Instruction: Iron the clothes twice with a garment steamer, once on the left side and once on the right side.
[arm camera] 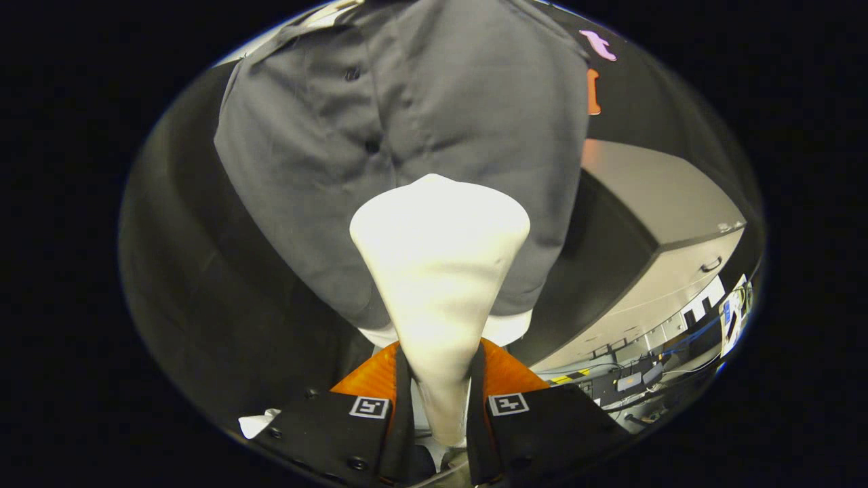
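Note:
A white garment steamer rises from between my fingers, its narrow handle clamped by both of them and its wide head flaring out ahead. My gripper is shut on that handle. Just beyond the head hangs a grey buttoned shirt, with its button placket running down left of the steamer head. The head sits against or very close to the shirt's lower middle; I cannot tell if they touch. A white hem shows under the shirt's lower edge.
A grey cabinet with a handle stands to the right of the shirt. Beyond it, low on the right, lie cables and equipment on the floor. Black cloth hangs to the left behind the shirt.

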The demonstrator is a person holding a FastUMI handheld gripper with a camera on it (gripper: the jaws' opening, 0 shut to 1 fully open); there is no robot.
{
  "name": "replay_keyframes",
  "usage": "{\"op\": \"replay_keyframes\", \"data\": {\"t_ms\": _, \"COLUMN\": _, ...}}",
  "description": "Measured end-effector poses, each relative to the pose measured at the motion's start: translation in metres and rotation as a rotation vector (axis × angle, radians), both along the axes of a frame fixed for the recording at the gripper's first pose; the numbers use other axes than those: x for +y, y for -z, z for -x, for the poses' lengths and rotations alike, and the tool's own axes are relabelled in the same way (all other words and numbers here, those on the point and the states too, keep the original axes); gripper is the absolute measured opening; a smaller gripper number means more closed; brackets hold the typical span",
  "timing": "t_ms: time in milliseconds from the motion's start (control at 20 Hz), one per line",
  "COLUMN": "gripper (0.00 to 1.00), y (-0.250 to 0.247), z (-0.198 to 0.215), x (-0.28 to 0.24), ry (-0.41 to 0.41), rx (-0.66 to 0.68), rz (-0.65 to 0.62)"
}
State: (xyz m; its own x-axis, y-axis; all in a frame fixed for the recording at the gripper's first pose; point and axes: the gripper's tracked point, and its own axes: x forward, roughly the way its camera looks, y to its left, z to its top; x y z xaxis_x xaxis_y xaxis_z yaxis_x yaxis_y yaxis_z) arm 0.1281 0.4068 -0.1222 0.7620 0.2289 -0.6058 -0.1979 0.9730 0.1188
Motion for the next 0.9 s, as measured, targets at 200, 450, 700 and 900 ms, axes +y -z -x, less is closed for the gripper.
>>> {"op": "replay_keyframes", "data": {"t_ms": 200, "gripper": 0.39, "y": -0.078, "z": 0.009, "x": -0.054, "ry": 0.006, "rx": -0.113, "rz": -0.042}}
{"op": "replay_keyframes", "data": {"t_ms": 450, "gripper": 0.39, "y": -0.197, "z": 0.031, "x": -0.131, "ry": -0.007, "rx": -0.262, "rz": -0.062}}
{"op": "replay_keyframes", "data": {"t_ms": 700, "gripper": 0.39, "y": -0.304, "z": 0.052, "x": -0.214, "ry": -0.028, "rx": -0.404, "rz": -0.071}}
{"op": "replay_keyframes", "data": {"t_ms": 900, "gripper": 0.39, "y": -0.363, "z": 0.075, "x": -0.271, "ry": -0.034, "rx": -0.499, "rz": -0.095}}
